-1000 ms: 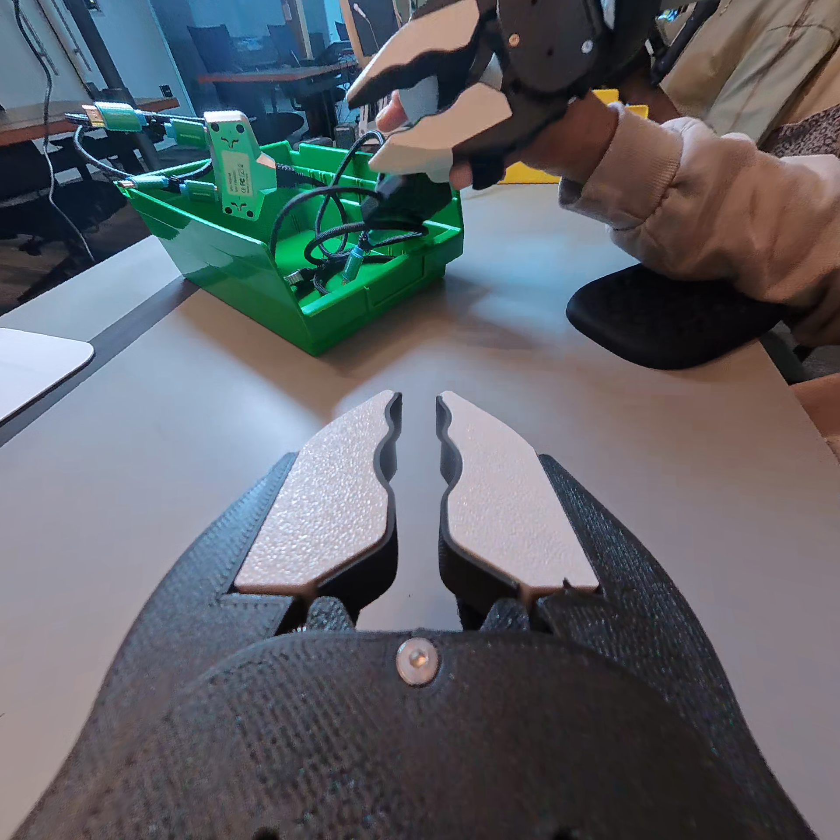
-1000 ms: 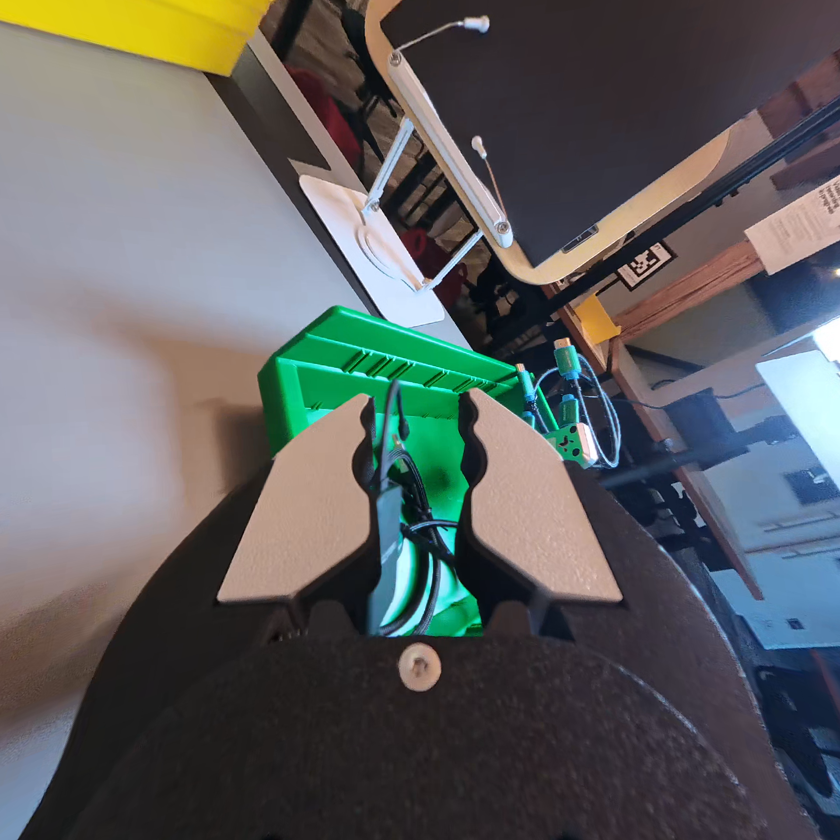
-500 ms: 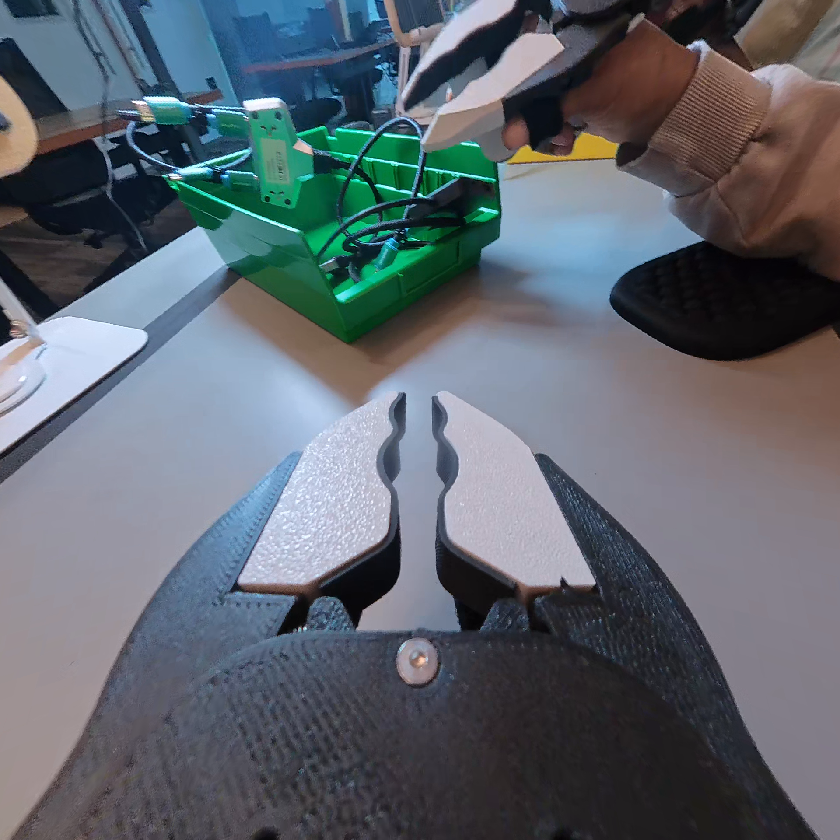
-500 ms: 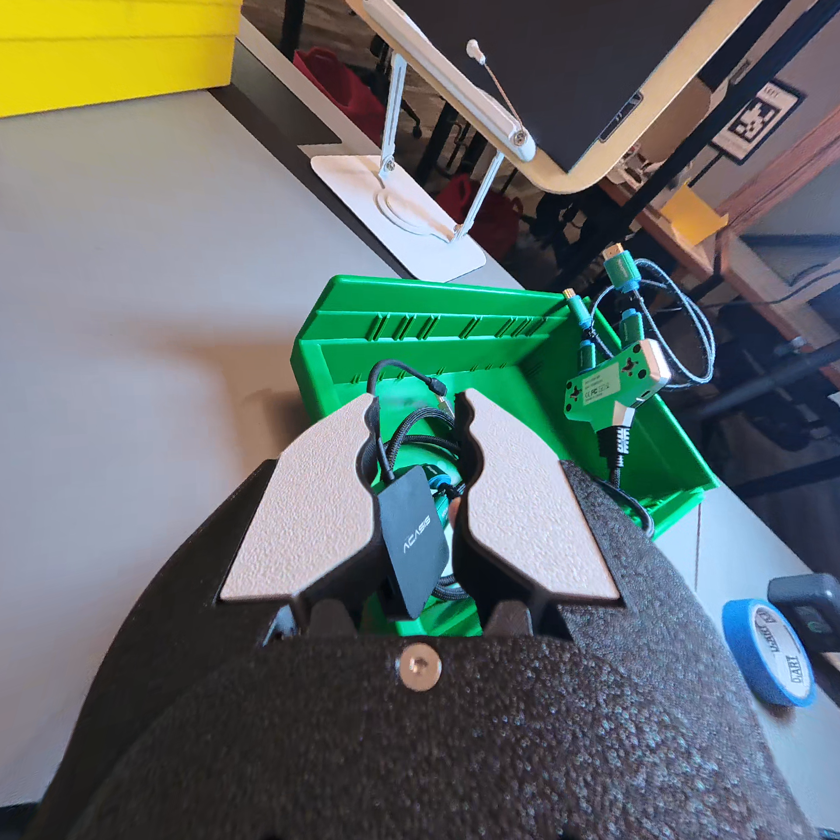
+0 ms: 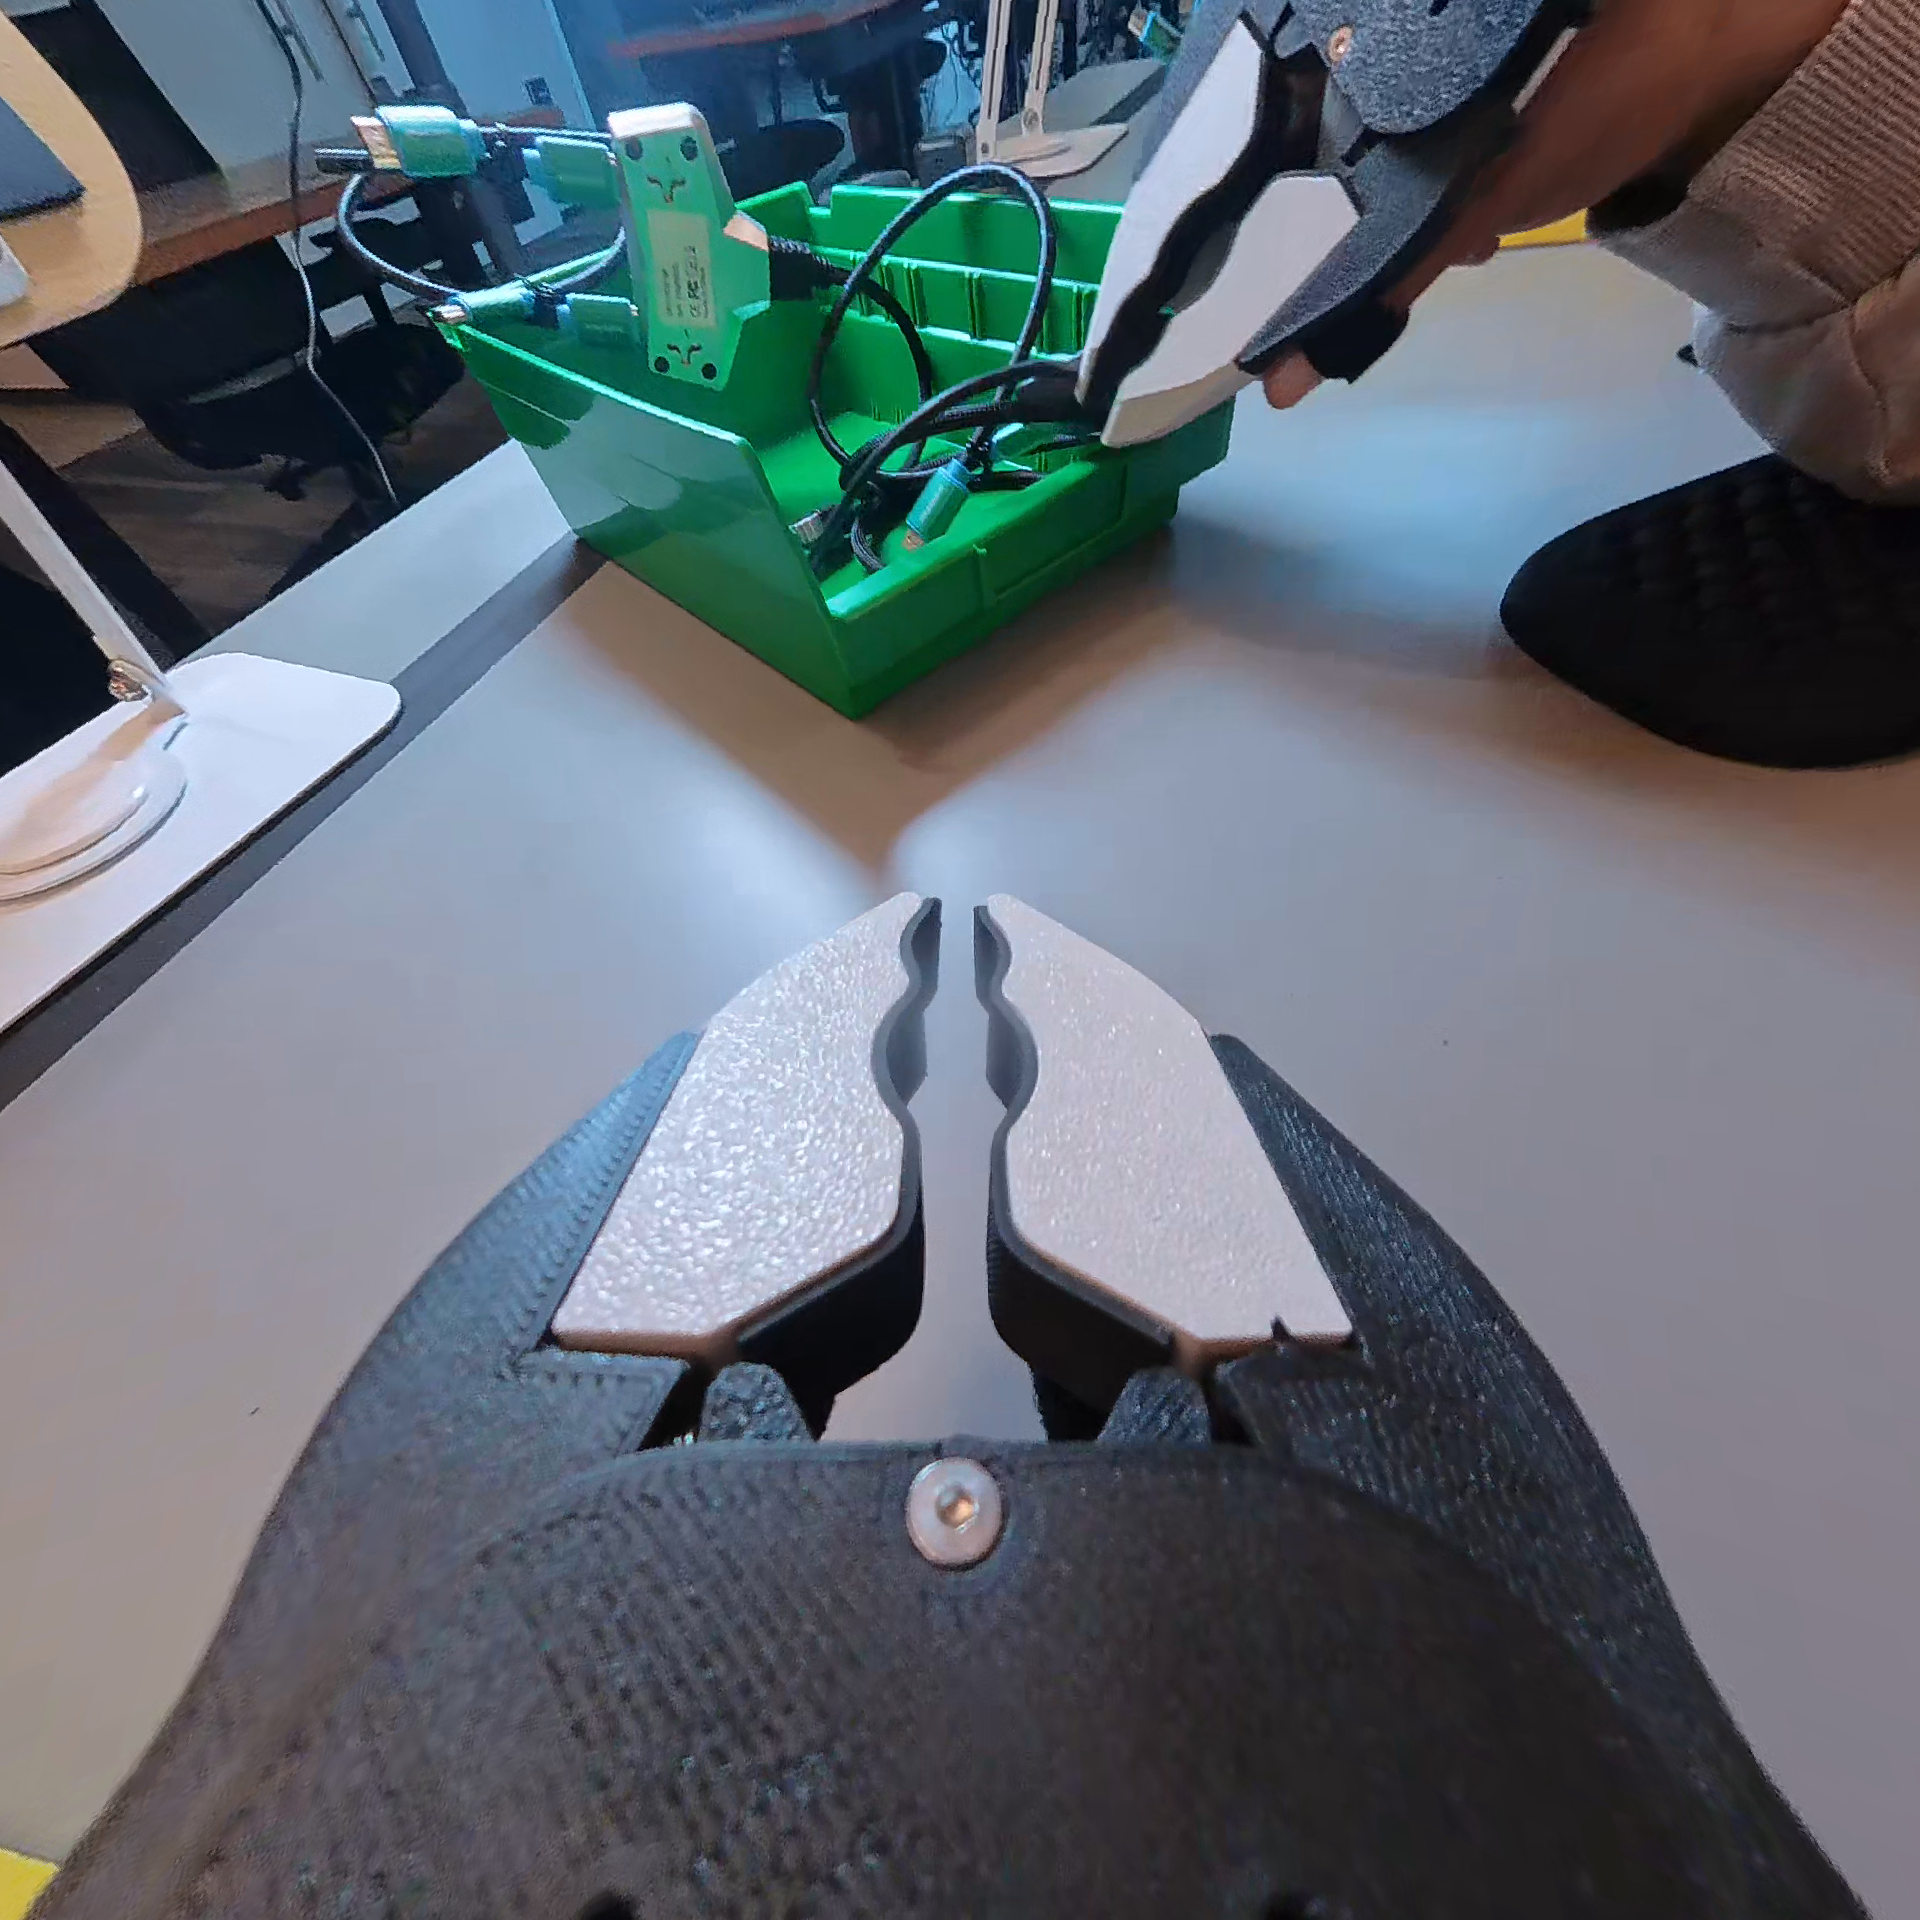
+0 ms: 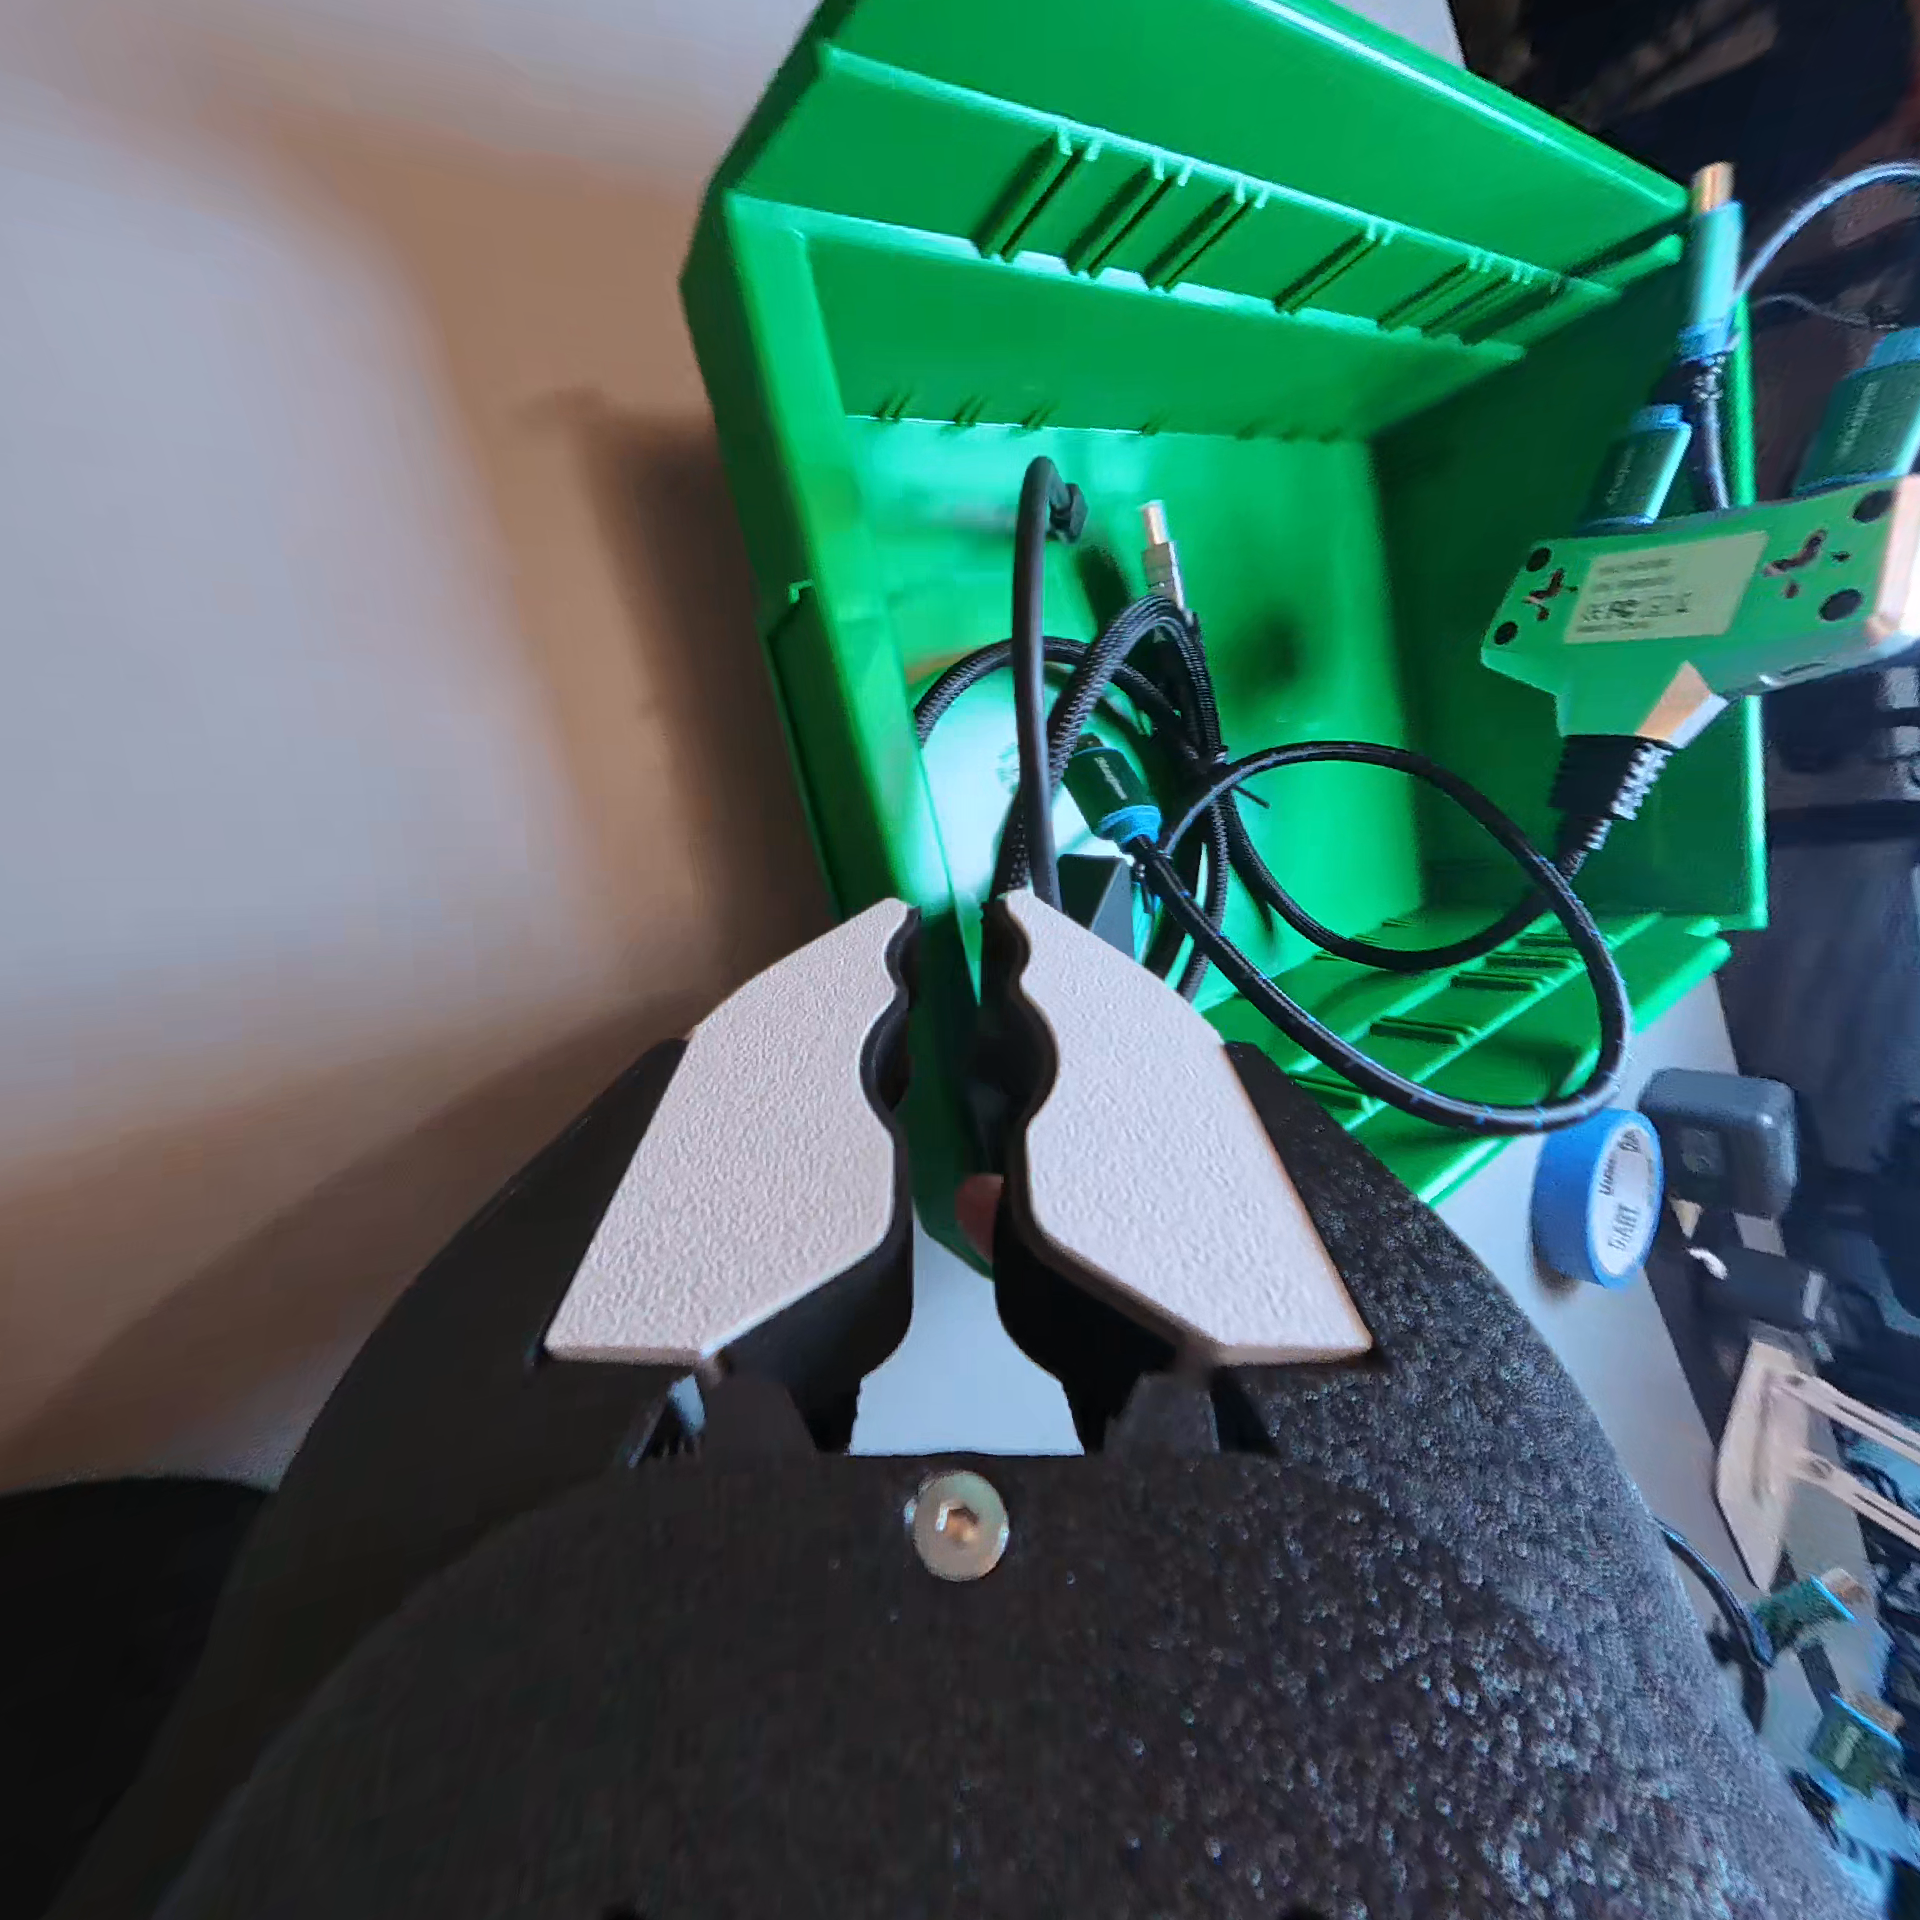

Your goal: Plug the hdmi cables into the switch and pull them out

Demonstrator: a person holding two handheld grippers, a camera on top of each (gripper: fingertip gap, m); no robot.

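1. The left gripper (image 5: 957,914) hovered low over the grey table (image 5: 1351,935), its two pale fingers drawn almost together with only a thin slit between them and nothing in it.
2. The right gripper (image 6: 957,920) was tilted down at the near wall of the green bin (image 6: 1288,644); its fingers stood a narrow way apart.
3. A black cable (image 6: 1023,665) ran up out of the bin into that narrow gap, and something dark sat between the fingers, but whether they pinched it could not be told from either view.
4. In the left wrist view the same right gripper (image 5: 1127,400) showed with its tips at the bin's right edge (image 5: 1174,478), held by a hand (image 5: 1475,208) in a pale sleeve (image 5: 1787,249).
5. The green switch (image 5: 681,260) stood up at the bin's far corner, resting on the rim, with teal plugs (image 5: 426,145) sticking out of its far end and a black cable (image 5: 800,275) leaving its near end.
6. More braided cables (image 5: 935,447) lay coiled on the bin floor, one with a loose teal plug (image 5: 935,509).
7. A roll of blue tape (image 6: 1600,1195) lay on the table just beside the bin.
8. A white lamp base (image 5: 187,748) sat on the table to the left, apart from the bin.
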